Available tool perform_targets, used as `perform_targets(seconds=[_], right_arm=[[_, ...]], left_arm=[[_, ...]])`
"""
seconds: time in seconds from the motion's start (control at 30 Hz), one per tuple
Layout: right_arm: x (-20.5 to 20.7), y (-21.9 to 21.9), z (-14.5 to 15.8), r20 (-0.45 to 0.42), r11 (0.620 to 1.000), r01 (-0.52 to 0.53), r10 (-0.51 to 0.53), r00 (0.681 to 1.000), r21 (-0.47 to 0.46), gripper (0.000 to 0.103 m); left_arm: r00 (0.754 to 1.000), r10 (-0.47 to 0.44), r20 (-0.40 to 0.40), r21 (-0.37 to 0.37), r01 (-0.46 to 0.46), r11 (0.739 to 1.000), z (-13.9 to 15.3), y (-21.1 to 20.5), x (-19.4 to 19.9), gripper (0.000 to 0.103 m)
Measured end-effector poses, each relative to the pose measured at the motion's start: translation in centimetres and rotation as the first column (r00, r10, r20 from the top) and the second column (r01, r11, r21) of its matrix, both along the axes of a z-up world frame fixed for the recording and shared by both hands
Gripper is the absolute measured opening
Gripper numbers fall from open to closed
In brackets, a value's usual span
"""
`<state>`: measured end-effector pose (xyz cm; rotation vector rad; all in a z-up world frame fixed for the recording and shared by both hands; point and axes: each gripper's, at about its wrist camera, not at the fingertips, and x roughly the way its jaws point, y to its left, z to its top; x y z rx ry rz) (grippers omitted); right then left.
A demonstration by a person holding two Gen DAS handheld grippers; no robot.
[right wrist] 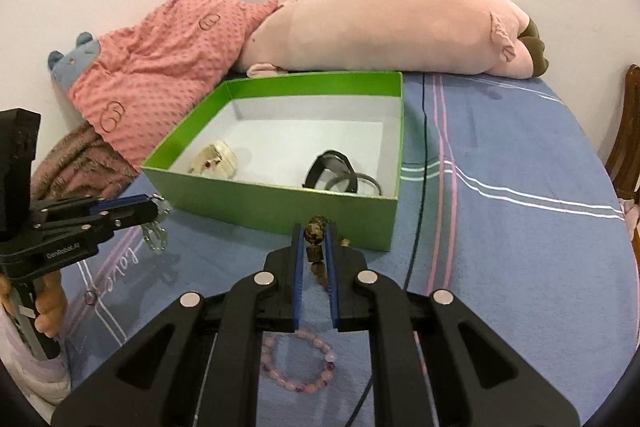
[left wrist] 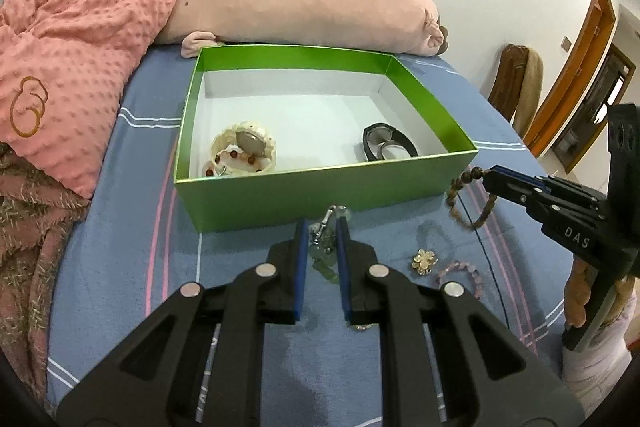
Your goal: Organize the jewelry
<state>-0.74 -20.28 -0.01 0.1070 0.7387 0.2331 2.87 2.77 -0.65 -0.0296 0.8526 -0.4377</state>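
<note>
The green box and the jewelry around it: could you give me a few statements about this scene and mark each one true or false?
1. The green box has no lid on. True.
2. The box is empty. False: a black watch and a cream-coloured piece lie inside.
3. The right hand-held gripper grips a brown bead bracelet. True.
4. The pink bead bracelet lies in the box. False: it lies on the blue bedsheet.
5. The left hand-held gripper holds nothing. False: it grips a green and silver piece.

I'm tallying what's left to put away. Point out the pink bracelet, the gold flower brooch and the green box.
pink bracelet (right wrist: 298, 363): right wrist view, on its beads.
gold flower brooch (left wrist: 424, 261): left wrist view, its middle.
green box (left wrist: 304, 193): left wrist view, near wall.
</note>
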Motion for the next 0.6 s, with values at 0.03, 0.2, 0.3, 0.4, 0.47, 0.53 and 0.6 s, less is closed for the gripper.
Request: perform_targets(seconds=[0.03, 0.2, 0.3, 0.4, 0.47, 0.53, 0.6], right_arm=[[0.1, 0.1, 0.1, 0.003, 1.000, 0.005, -0.005, 1.000, 0.001, 0.010], [0.6, 0.4, 0.5, -0.078, 0.998, 0.022, -0.018, 0.997, 0.055, 0.010], [0.7, 1.2, 1.1, -0.098, 1.000, 0.027, -0.026, 0.995, 0.004, 0.010], [0.4, 1.7, 2.4, -0.080, 1.000, 0.016, -0.017, 0.997, -0.014, 0.010], [0.1, 1.9, 3.3, -0.059, 1.000, 0.010, -0.011, 0.998, -0.009, 0.010], [-0.3, 2.2, 4.2, -0.034, 1.000, 0.001, -0.001, 0.999, -0.005, 0.010], [-0.5, 2.7, 4.7, -0.023, 1.000, -0.009, 0.009, 1.000, -0.011, 0.010]], left_arm=[[1.000, 0.010, -0.017, -0.004, -0.010, 1.000, -0.1, 0.2, 0.4, 0.014], [0.995, 0.075, -0.067, -0.001, -0.075, 0.997, 0.6, 1.8, 0.7, 0.014], [0.994, 0.107, -0.022, 0.066, -0.105, 0.992, 2.3, 2.0, -0.1, 0.014], [0.993, 0.119, 0.017, 0.069, -0.120, 0.990, 4.1, 2.7, -0.9, 0.014], [0.991, 0.126, 0.034, 0.064, -0.128, 0.990, 4.8, 3.1, -1.3, 0.014], [0.991, 0.130, 0.036, 0.056, -0.132, 0.990, 5.0, 3.3, -1.5, 0.014], [0.991, 0.130, 0.032, 0.058, -0.131, 0.990, 4.9, 3.3, -1.6, 0.014]])
